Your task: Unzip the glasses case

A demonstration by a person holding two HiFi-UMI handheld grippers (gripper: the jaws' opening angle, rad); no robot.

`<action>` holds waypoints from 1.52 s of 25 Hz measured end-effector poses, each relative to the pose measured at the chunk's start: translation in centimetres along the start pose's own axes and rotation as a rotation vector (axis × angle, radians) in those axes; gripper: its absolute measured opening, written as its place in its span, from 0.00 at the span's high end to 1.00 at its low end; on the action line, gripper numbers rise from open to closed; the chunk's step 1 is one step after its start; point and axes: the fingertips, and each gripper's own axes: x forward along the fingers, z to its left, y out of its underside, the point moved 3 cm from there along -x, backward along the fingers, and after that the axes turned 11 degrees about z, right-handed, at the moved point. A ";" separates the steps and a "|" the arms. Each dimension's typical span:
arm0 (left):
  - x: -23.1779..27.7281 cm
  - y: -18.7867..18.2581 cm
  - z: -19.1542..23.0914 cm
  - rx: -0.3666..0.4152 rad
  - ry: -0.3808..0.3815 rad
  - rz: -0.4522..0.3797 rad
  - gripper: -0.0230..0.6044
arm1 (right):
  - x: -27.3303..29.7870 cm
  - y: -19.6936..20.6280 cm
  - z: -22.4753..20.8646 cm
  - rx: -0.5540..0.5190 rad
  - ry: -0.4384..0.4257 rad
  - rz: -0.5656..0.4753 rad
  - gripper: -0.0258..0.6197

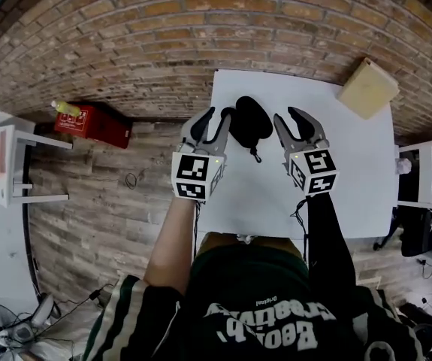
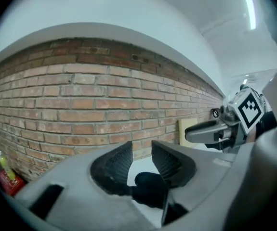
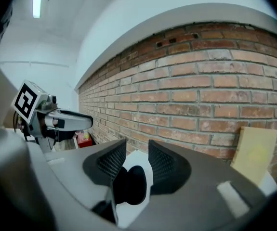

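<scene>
Two grippers hang above a white table (image 1: 351, 179) in the head view: we see the left gripper (image 1: 219, 113) and right gripper (image 1: 286, 115) flanking a black glasses case (image 1: 249, 119), which lies on the table's far half, touched by neither. A tan box (image 1: 367, 87) sits at the far right corner. In the left gripper view, we find the jaws spread and empty, the case below them. In the right gripper view, the jaws likewise stand apart over the case.
</scene>
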 end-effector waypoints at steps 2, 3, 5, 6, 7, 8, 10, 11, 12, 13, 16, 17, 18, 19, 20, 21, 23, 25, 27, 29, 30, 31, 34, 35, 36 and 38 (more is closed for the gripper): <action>-1.5 -1.8 -1.0 -0.016 -0.037 -0.048 0.77 | -1.7 -1.0 -0.2 -0.009 -0.015 -0.045 0.71; -2.3 -2.5 -1.5 -0.016 -0.055 -0.067 0.77 | -2.5 -1.4 -0.3 -0.011 -0.022 -0.064 0.71; -3.7 -3.8 -2.7 -0.007 -0.085 -0.096 0.77 | -4.0 -1.9 -0.4 -0.012 -0.034 -0.097 0.70; -4.4 -4.4 -3.3 -0.001 -0.096 -0.111 0.77 | -4.8 -2.1 -0.4 -0.016 -0.038 -0.110 0.70; -5.1 -5.0 -4.0 0.006 -0.106 -0.126 0.77 | -5.6 -2.3 -0.3 -0.024 -0.041 -0.122 0.69; -5.9 -5.4 -4.5 0.014 -0.116 -0.142 0.77 | -6.4 -2.4 -0.1 -0.036 -0.046 -0.133 0.68; -7.4 -6.1 -5.5 0.033 -0.140 -0.170 0.76 | -7.6 -2.6 0.4 -0.055 -0.061 -0.155 0.67; -8.1 -6.2 -5.9 0.043 -0.150 -0.178 0.73 | -8.1 -2.7 0.6 -0.059 -0.069 -0.165 0.67; -8.7 -6.2 -6.4 0.052 -0.159 -0.182 0.72 | -8.6 -2.6 0.6 -0.060 -0.075 -0.173 0.66; -9.2 -6.3 -6.8 0.058 -0.166 -0.185 0.71 | -9.1 -2.7 0.6 -0.061 -0.078 -0.179 0.66; -10.6 -6.9 -8.0 0.080 -0.184 -0.194 0.71 | -10.5 -3.3 0.8 -0.071 -0.084 -0.203 0.66; -11.1 -7.0 -8.4 0.095 -0.190 -0.196 0.71 | -11.0 -3.5 1.0 -0.077 -0.089 -0.209 0.65; -11.6 -7.1 -8.8 0.110 -0.195 -0.200 0.71 | -11.3 -3.6 1.3 -0.083 -0.096 -0.212 0.65; -12.0 -7.3 -9.1 0.119 -0.200 -0.206 0.71 | -11.6 -3.8 1.6 -0.092 -0.102 -0.213 0.65; -12.3 -7.5 -9.3 0.121 -0.202 -0.213 0.71 | -11.8 -4.0 1.9 -0.100 -0.108 -0.213 0.65; -12.6 -7.7 -9.5 0.119 -0.202 -0.220 0.71 | -12.1 -4.2 2.2 -0.109 -0.113 -0.215 0.64; -13.2 -8.2 -9.9 0.126 -0.211 -0.234 0.69 | -12.7 -4.5 2.5 -0.122 -0.118 -0.224 0.64; -13.6 -8.6 -10.3 0.142 -0.222 -0.246 0.69 | -13.2 -4.6 2.6 -0.130 -0.118 -0.231 0.64; -13.9 -8.8 -10.6 0.146 -0.218 -0.260 0.69 | -13.4 -4.6 2.7 -0.132 -0.117 -0.233 0.63; -14.1 -8.9 -10.7 0.145 -0.207 -0.268 0.69 | -13.5 -4.5 2.9 -0.130 -0.120 -0.233 0.63; -14.1 -8.9 -10.7 0.148 -0.203 -0.265 0.69 | -13.5 -4.5 3.0 -0.131 -0.123 -0.231 0.63; -14.1 -8.9 -10.7 0.154 -0.200 -0.259 0.69 | -13.4 -4.6 3.1 -0.134 -0.126 -0.228 0.63; -14.1 -8.7 -10.6 0.151 -0.200 -0.249 0.69 | -13.4 -4.8 3.6 -0.150 -0.128 -0.221 0.63; -14.2 -8.7 -10.4 0.147 -0.204 -0.249 0.69 | -13.4 -4.8 3.6 -0.152 -0.122 -0.218 0.63; -14.2 -8.7 -10.2 0.145 -0.210 -0.246 0.73 | -13.3 -4.9 3.5 -0.154 -0.111 -0.212 0.65; -14.1 -8.5 -9.8 0.154 -0.226 -0.226 0.96 | -13.2 -4.7 3.1 -0.149 -0.092 -0.185 0.94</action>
